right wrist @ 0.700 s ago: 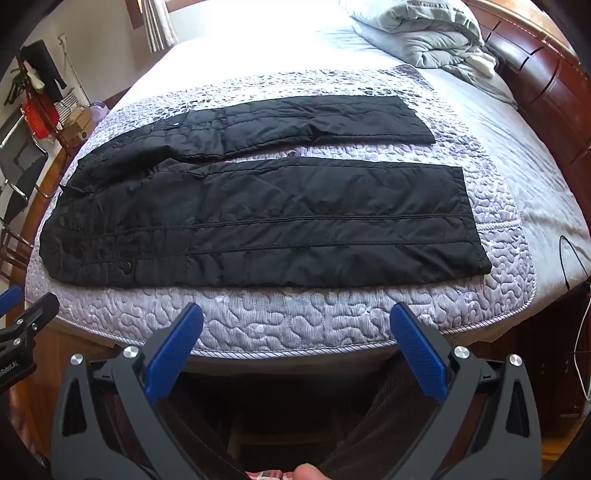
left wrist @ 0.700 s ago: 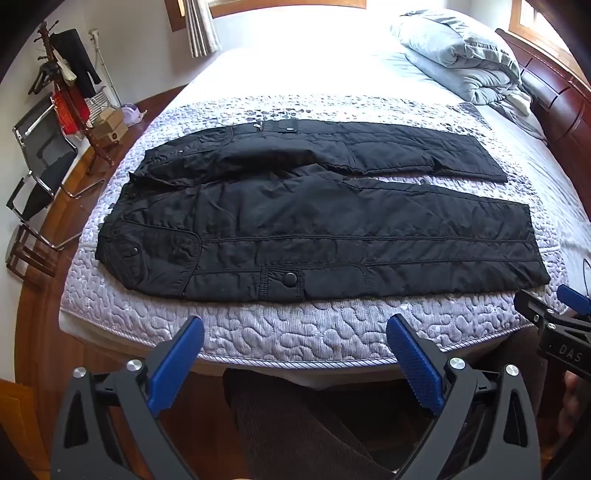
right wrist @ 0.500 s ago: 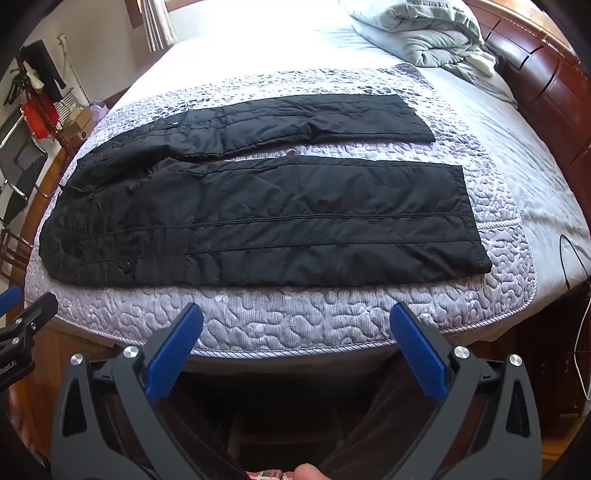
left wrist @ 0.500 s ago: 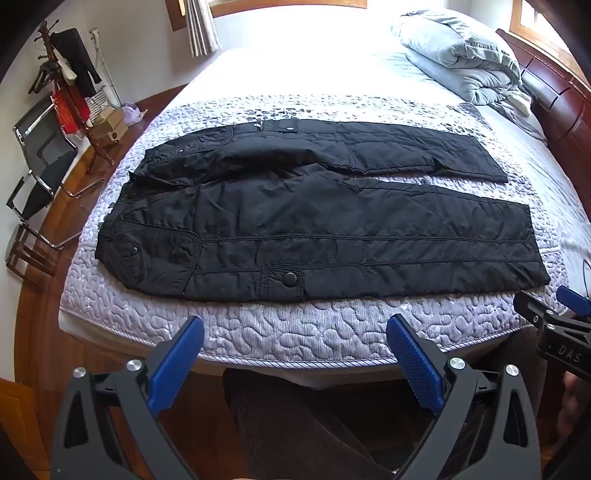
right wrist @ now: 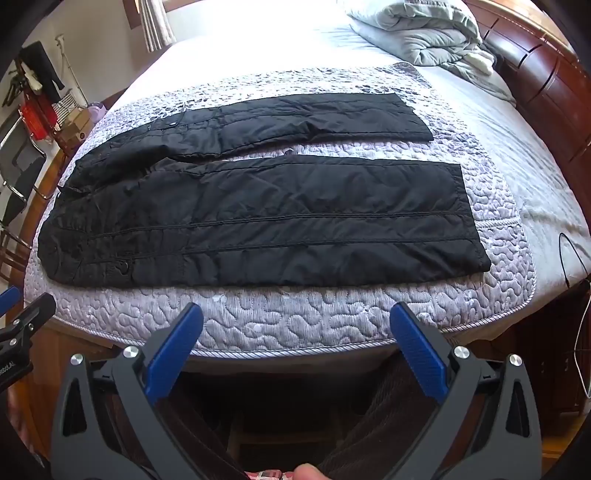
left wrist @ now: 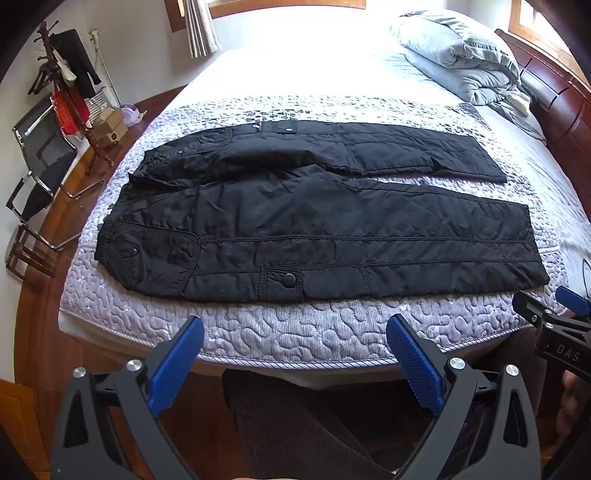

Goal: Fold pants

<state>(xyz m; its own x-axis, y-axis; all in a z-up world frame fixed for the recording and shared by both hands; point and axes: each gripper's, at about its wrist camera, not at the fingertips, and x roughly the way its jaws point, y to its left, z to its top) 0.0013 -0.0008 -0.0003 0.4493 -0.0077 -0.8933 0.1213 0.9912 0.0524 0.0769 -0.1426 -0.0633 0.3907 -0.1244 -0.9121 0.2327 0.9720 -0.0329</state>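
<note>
Black quilted pants (left wrist: 314, 229) (right wrist: 258, 218) lie flat on the grey quilted mattress pad (left wrist: 295, 332) (right wrist: 295, 314), waist to the left and both legs stretched right with a gap between them. My left gripper (left wrist: 295, 328) hangs open over the pad's near edge, short of the pants, with nothing between its blue pads. In its own view my right gripper (right wrist: 295, 317) is likewise open and empty, in front of the near leg. Each gripper shows at the edge of the other's view: the right gripper (left wrist: 569, 325) and the left gripper (right wrist: 18, 321).
A rolled grey duvet (left wrist: 461, 55) (right wrist: 417, 33) lies at the head of the bed by the dark wooden headboard (right wrist: 546, 74). A coat stand (left wrist: 70, 81), boxes and a metal chair (left wrist: 37, 166) stand left on the wood floor. A person's legs (left wrist: 295, 424) are below the grippers.
</note>
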